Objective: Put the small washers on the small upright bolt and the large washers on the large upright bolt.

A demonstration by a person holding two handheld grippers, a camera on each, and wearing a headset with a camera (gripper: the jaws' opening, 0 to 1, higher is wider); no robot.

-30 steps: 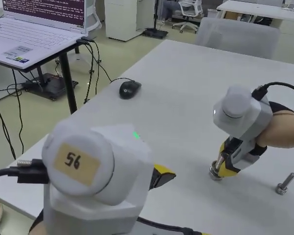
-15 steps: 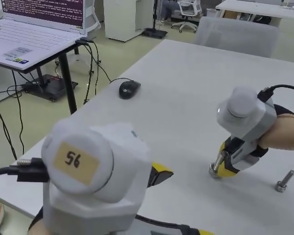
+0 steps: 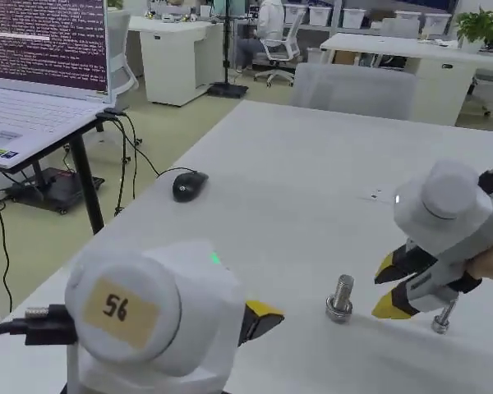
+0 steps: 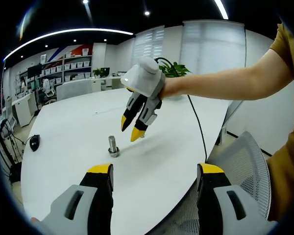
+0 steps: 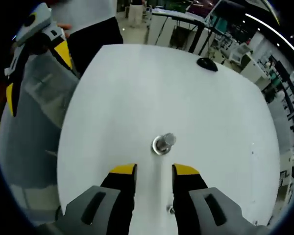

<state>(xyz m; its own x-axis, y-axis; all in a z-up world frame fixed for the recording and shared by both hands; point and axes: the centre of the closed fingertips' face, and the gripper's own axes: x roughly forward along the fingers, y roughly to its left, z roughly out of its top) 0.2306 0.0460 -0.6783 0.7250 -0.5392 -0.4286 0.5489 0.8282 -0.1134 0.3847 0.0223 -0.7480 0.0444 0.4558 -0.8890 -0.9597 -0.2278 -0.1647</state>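
Note:
The large bolt point(image 3: 339, 295) stands upright on the white table point(image 3: 312, 180), with a wider metal ring at its foot. Just right of it my right gripper point(image 3: 388, 287) hovers open, holding nothing. The small bolt point(image 3: 440, 318) stands behind that gripper's lower jaw, partly hidden. In the right gripper view the large bolt point(image 5: 162, 143) lies just ahead of the open right gripper point(image 5: 154, 170). My left gripper point(image 4: 156, 169) is wide open and empty near the table's near edge, facing the large bolt point(image 4: 112, 146) and the right gripper point(image 4: 130, 128).
A black mouse point(image 3: 189, 185) lies on the table's left side. A laptop point(image 3: 16, 98) sits on a stand beyond the left edge, with cables hanging. A grey chair point(image 3: 353, 86) stands at the far edge. A person's arm point(image 4: 225, 81) reaches in from the right.
The right gripper has lifted up and to the right off the large bolt, its jaws now apart. The bolt stands free. The head camera has tilted up.

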